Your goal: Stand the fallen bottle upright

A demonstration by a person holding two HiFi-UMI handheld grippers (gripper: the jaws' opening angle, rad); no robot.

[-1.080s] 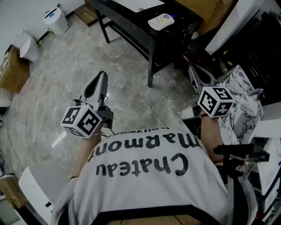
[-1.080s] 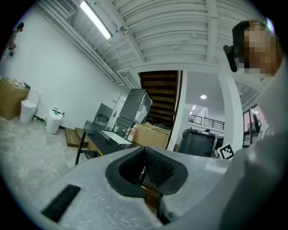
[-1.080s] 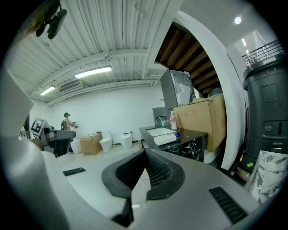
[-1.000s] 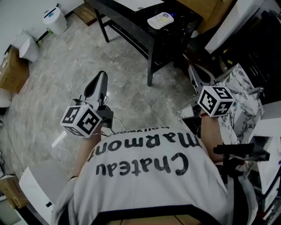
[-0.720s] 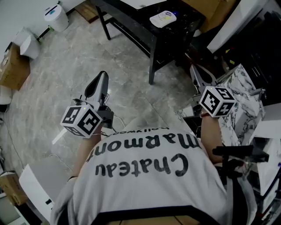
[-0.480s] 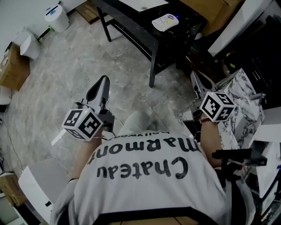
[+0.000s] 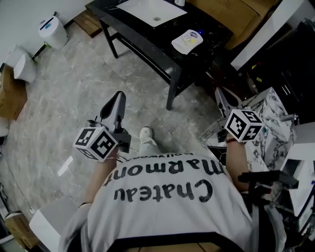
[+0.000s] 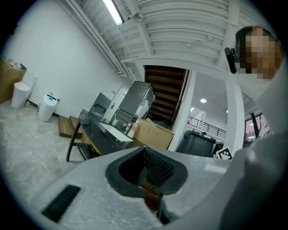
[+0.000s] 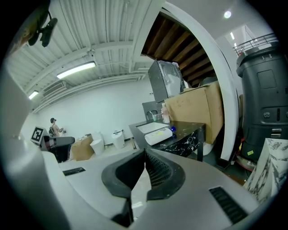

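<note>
Black table [image 7: 142,37]: one.
On its top: one white basin [image 7: 153,9], one white pack [image 7: 187,40].
Left of the table: two white bins, a round bin [image 7: 51,32] and a boxy bin [image 7: 22,64]; one cardboard box [image 7: 7,93] just beside the boxy bin.
Right of the table: one marble-patterned box [image 7: 269,106].
In front of the table: one shoe [image 7: 146,134] and two grippers, the left gripper [image 7: 118,95] and the right gripper [image 7: 219,93], each bearing one marker cube.

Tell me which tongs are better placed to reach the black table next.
Right, likely: right tongs face the table close ahead; left tongs see it farther off, aside. Both shut, empty.
</note>
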